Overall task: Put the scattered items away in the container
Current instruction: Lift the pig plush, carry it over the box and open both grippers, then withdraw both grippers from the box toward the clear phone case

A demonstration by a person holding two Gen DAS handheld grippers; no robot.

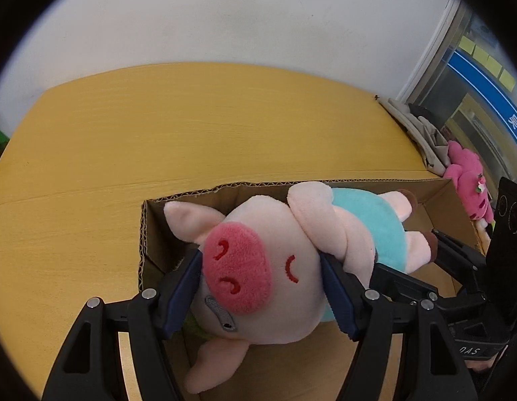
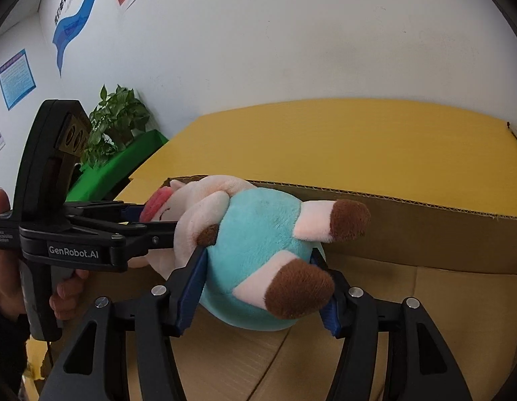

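Note:
A plush pig (image 1: 268, 260) with a pink snout and a turquoise body (image 2: 258, 254) hangs over an open cardboard box (image 1: 178, 200). My left gripper (image 1: 262, 267) is shut on the pig's head, blue pads on either side. My right gripper (image 2: 258, 264) is shut on the pig's turquoise belly, near its brown-tipped feet. The box's far wall (image 2: 409, 227) runs behind the pig. The left gripper also shows in the right wrist view (image 2: 148, 220), held by a hand.
The box stands on a yellow wooden table (image 1: 158, 127) by a white wall. A magenta plush toy (image 1: 469, 183) lies past the box's right end, by folded grey cloth (image 1: 419, 127). A potted plant (image 2: 114, 117) and a green surface (image 2: 124, 163) stand off the table's left.

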